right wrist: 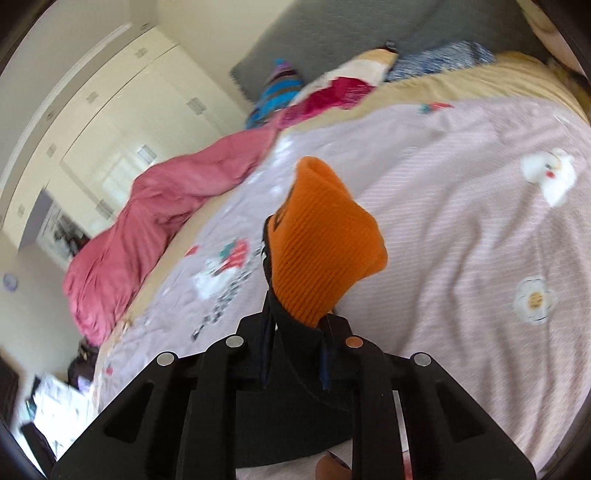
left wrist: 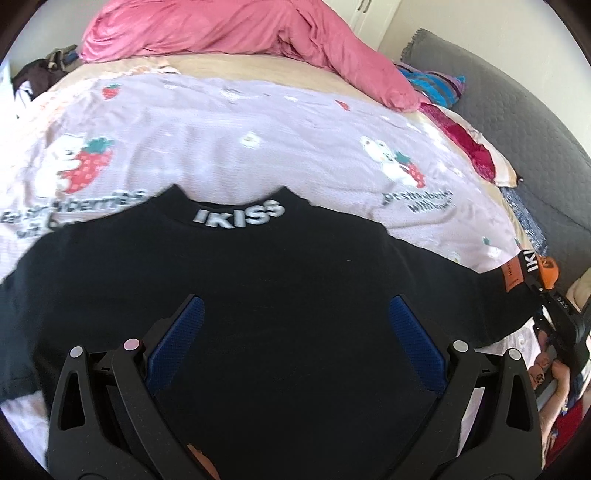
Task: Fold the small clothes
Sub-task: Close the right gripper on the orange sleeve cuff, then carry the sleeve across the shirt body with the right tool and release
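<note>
— Shirt first: where does it lie?

— Black top (left wrist: 280, 280) with "IKISS" in white on its collar, spread flat on a lilac strawberry-print bedspread (left wrist: 258, 140), collar away from the left wrist camera. Its lower hem runs under the left gripper (left wrist: 295, 332) and out of view.

— And that left claw?

— Blue-padded jaws stand wide apart over the black cloth, nothing between the pads that they press on. Whether the tips brush the fabric I cannot tell; the cloth is too dark to show a gap.

— The right one?

— Right gripper (right wrist: 295, 332) has its jaws nearly together, clamped on the sleeve end. The orange ribbed cuff (right wrist: 325, 240) sticks up past the fingertips, black sleeve cloth pinched below it. In the left view the same gripper (left wrist: 543, 291) sits at the far right edge, holding the sleeve by its orange patch and cuff, stretched out sideways from the body of the top.

— What is hard to read?

— The right pads themselves are hidden by the cloth. The other sleeve is cut off at the left rim. Both views are blurred at the edges — print on the bedspread is only partly legible.

— Around it?

— Pink duvet (left wrist: 236, 33) heaped at the far side, a grey quilted headboard (left wrist: 517, 110), striped and red cushions beside it, cream wardrobe doors (right wrist: 110, 92) beyond. A hand (left wrist: 554, 373) shows under the right gripper.
</note>
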A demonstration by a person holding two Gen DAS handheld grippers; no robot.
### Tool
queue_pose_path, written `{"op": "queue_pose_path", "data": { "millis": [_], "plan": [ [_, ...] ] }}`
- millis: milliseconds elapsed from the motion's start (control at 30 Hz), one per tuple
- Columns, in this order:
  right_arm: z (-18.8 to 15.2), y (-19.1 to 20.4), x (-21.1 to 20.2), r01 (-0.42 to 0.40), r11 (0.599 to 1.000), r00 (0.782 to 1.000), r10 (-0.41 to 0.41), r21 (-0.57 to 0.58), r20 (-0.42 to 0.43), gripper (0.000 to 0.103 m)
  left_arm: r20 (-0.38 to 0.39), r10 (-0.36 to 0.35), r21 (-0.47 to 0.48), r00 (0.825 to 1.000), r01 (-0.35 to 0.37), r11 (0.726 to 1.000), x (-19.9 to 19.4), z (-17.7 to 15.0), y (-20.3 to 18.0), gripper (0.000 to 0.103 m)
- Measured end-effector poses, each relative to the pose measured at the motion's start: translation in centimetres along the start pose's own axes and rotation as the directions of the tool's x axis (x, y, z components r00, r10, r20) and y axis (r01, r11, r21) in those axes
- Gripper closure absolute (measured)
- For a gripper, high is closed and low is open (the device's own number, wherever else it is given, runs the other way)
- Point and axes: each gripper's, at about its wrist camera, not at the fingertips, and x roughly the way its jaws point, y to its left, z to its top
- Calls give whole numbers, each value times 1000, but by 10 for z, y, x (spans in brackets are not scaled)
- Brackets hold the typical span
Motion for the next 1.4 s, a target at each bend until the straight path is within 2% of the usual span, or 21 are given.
{"op": "queue_pose_path", "data": {
  "millis": [67,133,200,300,600,733,833,1067,1233,1333,1400],
  "plan": [
    [-5,17,0,-21,999,1000,21,-42,-4,85,7,4,-10,1000,-4,1000,-6,1,9,9],
    [-14,37,-2,-50,994,999,49,-97,-14,85,7,-31,-50,1000,31,998,-14,1,24,9],
    [-23,55,-3,-76,986,997,73,-149,-29,85,30,-34,-58,999,36,998,-23,-1,35,9],
    [-39,84,-5,-132,964,991,121,-231,-64,85,48,-25,-63,999,28,998,-32,-4,46,9],
    [-82,146,-6,-225,890,973,183,-397,-142,85,55,-97,-131,994,104,986,-35,-16,76,9],
    [-103,162,-3,-250,855,965,184,-454,-184,85,64,-122,-163,990,131,978,-33,-17,88,9],
    [-118,173,0,-269,832,959,184,-486,-217,85,67,-172,-197,983,182,964,-31,-18,96,9],
    [-154,193,4,-308,775,944,177,-553,-277,82,80,-195,-261,977,210,942,-26,-20,112,9],
    [-171,200,9,-337,753,929,171,-564,-327,79,81,-204,-279,976,219,935,-22,-23,117,9],
    [-180,201,11,-342,738,926,160,-581,-342,75,72,-203,-294,977,215,931,-17,-25,119,9],
    [-181,201,12,-358,738,918,166,-572,-361,63,62,-209,-292,976,218,931,-13,-26,117,9]
  ]
}}
